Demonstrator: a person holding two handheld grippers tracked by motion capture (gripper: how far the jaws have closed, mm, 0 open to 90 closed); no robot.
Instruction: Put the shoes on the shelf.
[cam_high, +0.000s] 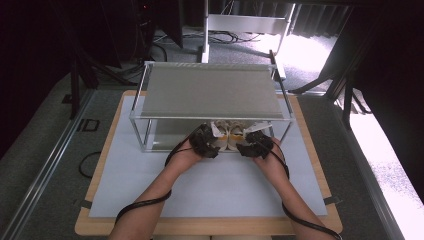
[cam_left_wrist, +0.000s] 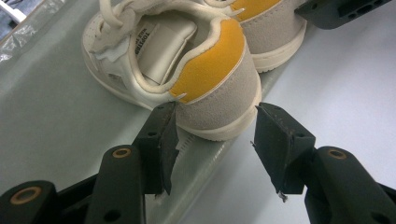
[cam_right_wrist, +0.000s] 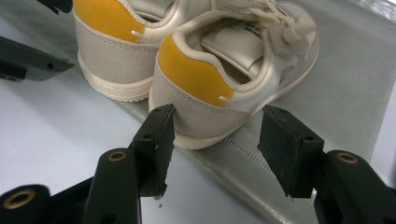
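A pair of small cream shoes (cam_high: 229, 134) with yellow heel patches stands on the lower shelf (cam_high: 165, 137) of a metal rack, heels toward me at the shelf's front edge. My left gripper (cam_high: 204, 140) is at the left shoe (cam_left_wrist: 210, 79). Its jaws (cam_left_wrist: 215, 112) straddle the heel, the left pad against the suede and the right pad a little off it. My right gripper (cam_high: 257, 143) is at the other shoe (cam_right_wrist: 201, 79). Its jaws (cam_right_wrist: 218, 112) stand open around that heel, with a gap at the right pad.
The rack's grey top shelf (cam_high: 210, 90) hangs low over the shoes, with thin metal posts at the corners. The rack stands on a white mat (cam_high: 210, 185) over a wooden board. The two grippers work close side by side.
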